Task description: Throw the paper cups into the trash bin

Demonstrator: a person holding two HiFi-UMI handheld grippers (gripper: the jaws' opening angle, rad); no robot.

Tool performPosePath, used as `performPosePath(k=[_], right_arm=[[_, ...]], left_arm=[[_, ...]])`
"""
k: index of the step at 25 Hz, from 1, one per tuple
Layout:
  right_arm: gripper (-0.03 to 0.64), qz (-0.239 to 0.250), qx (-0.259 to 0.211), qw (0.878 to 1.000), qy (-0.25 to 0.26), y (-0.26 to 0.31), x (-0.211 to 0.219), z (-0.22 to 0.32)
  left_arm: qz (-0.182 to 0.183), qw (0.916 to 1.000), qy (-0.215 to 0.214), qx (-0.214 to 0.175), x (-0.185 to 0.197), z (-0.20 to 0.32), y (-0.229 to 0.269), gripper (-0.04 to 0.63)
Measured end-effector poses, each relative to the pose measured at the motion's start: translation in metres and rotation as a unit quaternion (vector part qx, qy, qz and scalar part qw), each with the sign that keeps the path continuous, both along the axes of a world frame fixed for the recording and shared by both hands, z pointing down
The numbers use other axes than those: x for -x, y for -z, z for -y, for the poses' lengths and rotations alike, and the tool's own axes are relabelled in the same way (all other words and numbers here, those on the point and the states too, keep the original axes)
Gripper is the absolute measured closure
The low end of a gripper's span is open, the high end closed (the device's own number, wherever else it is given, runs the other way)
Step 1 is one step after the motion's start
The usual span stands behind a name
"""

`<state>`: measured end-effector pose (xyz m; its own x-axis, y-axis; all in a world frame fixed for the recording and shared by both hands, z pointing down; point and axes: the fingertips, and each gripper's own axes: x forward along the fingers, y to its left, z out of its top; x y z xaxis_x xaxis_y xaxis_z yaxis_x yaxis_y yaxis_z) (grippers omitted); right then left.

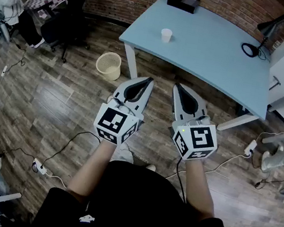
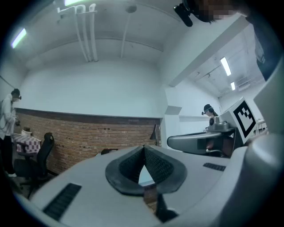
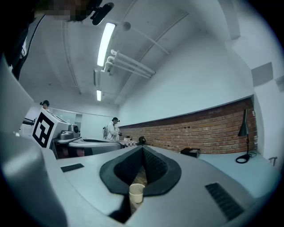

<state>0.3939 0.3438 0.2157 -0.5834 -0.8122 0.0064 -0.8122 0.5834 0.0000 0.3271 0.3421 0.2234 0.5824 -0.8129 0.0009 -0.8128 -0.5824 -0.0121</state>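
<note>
Tabletop (image 1: 212, 52) bears paper cup (image 1: 166, 35) — well beyond left gripper (image 1: 148, 80), right gripper (image 1: 178, 88).

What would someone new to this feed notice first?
The left tool and right tool fill the foreground of the head view, held side by side over the wood floor, jaws together. Beyond them a lone paper cup stands on the pale blue table, and a cream trash bin sits on the floor near a table leg.
</note>
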Motion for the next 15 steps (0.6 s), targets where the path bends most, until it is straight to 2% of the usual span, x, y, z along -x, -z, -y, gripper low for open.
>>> performPosePath(k=[15], right_arm=[[0.614,0.006,0.021,1.0,-0.006,-0.006,0.052,0.033]], left_arm=[[0.013,0.9997,-0.021,0.001,0.042,0.026,-0.006,0.588]])
